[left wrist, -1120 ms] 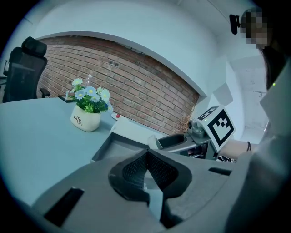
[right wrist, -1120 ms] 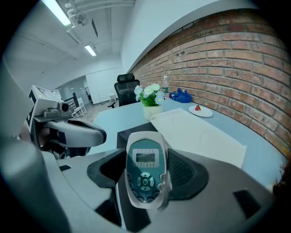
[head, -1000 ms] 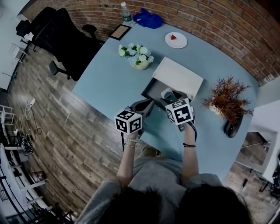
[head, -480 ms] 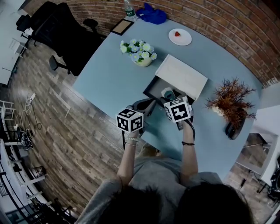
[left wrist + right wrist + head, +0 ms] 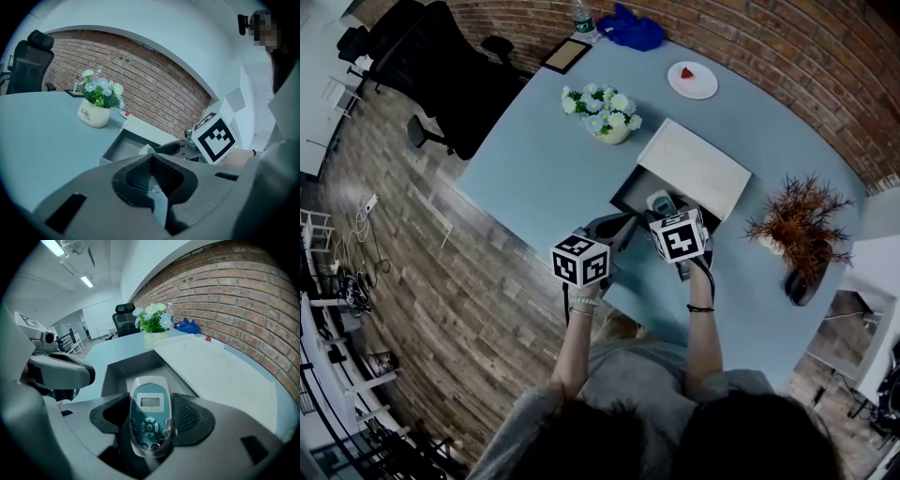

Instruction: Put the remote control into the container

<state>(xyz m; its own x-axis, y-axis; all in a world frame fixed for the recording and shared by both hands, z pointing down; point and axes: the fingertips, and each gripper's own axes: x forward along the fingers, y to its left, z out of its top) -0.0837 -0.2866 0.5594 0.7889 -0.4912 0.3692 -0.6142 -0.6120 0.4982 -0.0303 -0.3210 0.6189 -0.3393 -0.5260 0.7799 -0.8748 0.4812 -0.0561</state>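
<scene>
Pale blue rounded table [image 5: 544, 169]. Nearest: left gripper [image 5: 152, 176], jaws together, empty. Right gripper [image 5: 150, 417] clamped on white-and-teal oblong remote control [image 5: 149, 401], held at the near edge of the open grey box container [image 5: 123, 366]; white flat lid [image 5: 211, 366] beside it. Risk: released here, the remote control could catch the rim and tip out.

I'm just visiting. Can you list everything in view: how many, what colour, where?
table: 1, light blue, centre
container: 1, grey, open, on table
lid: 1, white, behind container
remote control: 1, white and teal, in right gripper at container's near edge
flower pot: 1, white, table's left
plate: 1, white, far edge
cloth: 1, blue, far edge
bottle: 1, clear, far edge
frame: 1, dark, far corner
dried plant: 1, reddish brown, table's right
office chair: 1, black, floor
left gripper: 1, grey, shut, empty
right gripper: 1, grey, holding remote
</scene>
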